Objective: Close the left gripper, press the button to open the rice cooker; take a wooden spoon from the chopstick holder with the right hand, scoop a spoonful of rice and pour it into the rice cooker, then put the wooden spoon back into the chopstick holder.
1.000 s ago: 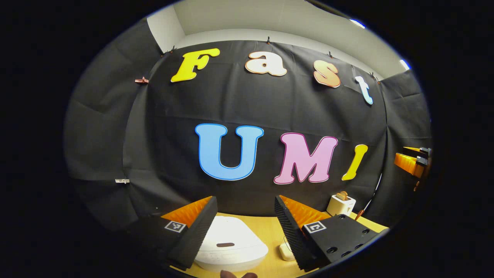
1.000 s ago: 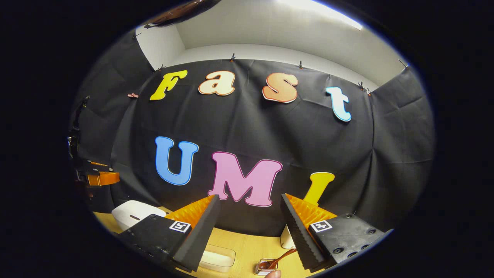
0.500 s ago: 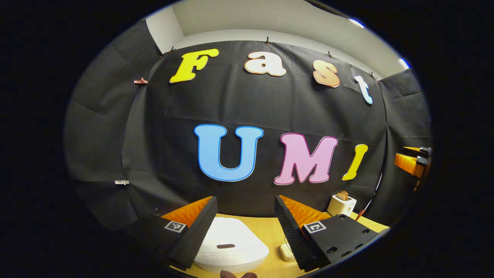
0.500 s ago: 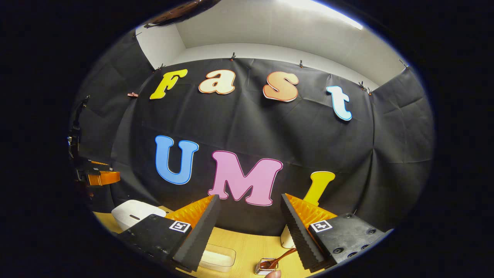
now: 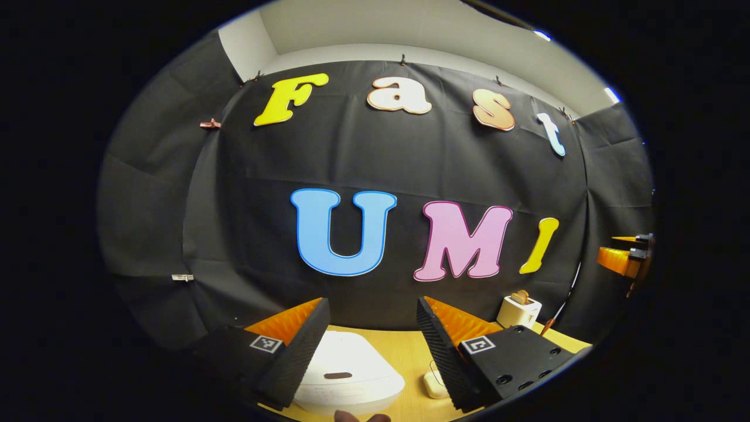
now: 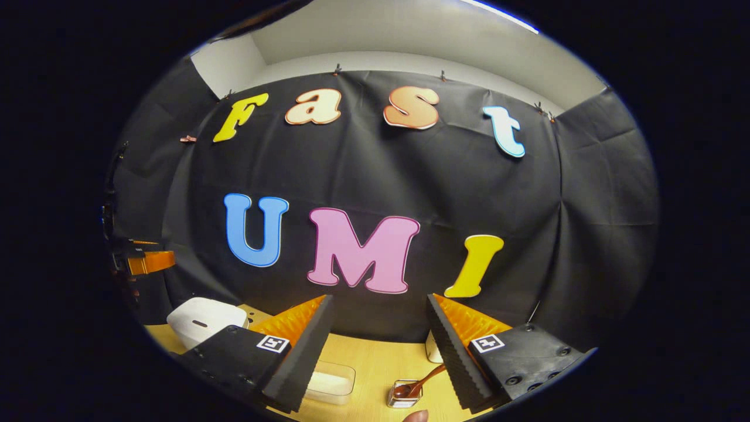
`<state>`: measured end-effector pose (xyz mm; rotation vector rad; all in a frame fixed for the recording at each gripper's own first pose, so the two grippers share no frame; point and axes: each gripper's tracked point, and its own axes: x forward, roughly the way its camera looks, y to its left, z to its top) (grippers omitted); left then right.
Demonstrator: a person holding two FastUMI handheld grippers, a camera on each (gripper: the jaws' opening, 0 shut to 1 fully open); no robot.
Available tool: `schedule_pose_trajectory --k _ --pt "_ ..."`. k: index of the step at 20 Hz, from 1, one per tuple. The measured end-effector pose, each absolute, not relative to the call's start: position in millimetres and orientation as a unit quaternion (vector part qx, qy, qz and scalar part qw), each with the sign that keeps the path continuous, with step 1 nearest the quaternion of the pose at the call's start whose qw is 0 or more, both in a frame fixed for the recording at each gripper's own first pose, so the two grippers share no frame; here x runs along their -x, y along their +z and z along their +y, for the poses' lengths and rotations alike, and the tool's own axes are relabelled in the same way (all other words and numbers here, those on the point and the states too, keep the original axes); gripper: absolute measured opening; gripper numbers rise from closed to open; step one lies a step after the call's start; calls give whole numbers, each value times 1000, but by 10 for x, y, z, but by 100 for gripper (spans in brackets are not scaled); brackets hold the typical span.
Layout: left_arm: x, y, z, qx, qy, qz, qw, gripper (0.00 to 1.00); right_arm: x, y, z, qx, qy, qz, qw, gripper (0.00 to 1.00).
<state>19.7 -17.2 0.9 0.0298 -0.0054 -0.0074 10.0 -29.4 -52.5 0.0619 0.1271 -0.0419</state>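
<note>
A white rice cooker [image 5: 348, 375] with its lid down sits on the wooden table, low between the fingers of my left gripper [image 5: 372, 334], which is open and held above it. In the right gripper view the rice cooker [image 6: 205, 319] lies at the far left. My right gripper [image 6: 381, 331] is open and empty, high above the table. Below it stands a small clear chopstick holder [image 6: 404, 395] with a wooden spoon [image 6: 419, 384] leaning out of it. A clear box of rice [image 6: 331, 381] lies to the holder's left.
A white toaster [image 5: 518, 310] with bread in it stands at the back right of the table [image 5: 404, 351]. A small white object [image 5: 435, 384] lies right of the cooker. The other gripper [image 5: 624, 258] shows at the right edge of the left gripper view.
The right gripper's view has tilted down a little, so the holder, spoon and rice box show more fully. The left gripper has barely shifted. Both stay open.
</note>
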Motion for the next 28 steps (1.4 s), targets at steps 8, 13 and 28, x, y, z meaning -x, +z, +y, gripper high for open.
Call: schedule_pose_trajectory --k 8,13,28 --pt "-455 -70 -612 -18 -2 6 1000 95 -367 -1644 -848 -51 -19 140 989 95" --pt "-575 -150 -847 -17 0 19 1000 95 -485 -2589 -1062 -97 -27 203 974 89" --pt "-748 -1271 -152 -7 98 136 986 78 -709 -2212 -1098 -60 -3 114 992 86"
